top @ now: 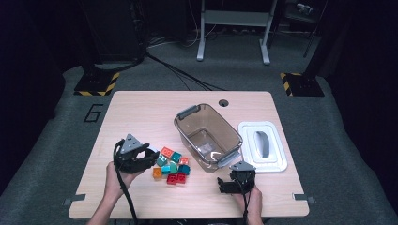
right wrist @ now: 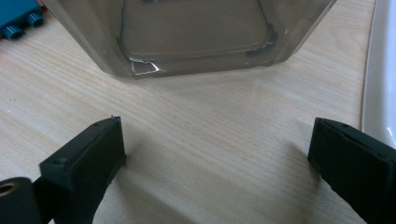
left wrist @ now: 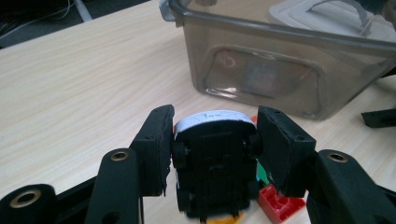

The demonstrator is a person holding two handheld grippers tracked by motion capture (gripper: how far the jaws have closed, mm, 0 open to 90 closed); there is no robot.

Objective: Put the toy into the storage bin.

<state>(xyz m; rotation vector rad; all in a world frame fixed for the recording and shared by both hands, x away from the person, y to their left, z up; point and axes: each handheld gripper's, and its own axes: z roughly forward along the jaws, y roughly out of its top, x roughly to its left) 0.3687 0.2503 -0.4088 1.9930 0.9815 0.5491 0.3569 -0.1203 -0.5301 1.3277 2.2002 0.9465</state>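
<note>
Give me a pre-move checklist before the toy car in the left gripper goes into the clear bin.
1. Grip: left gripper has both jaws pressed on the sides of the small toy car with black underside and white top: ok.
2. Car lifted free of the coloured plastic building blocks: cannot tell.
3. Clear smoky plastic bin with grey handles open, lid off: ok.
4. Bin interior free of things: ok.
5. White lid with grey handle lies beside the bin, out of the path: ok.
6. Right gripper open on the wooden table, apart from the bin: ok.
</note>
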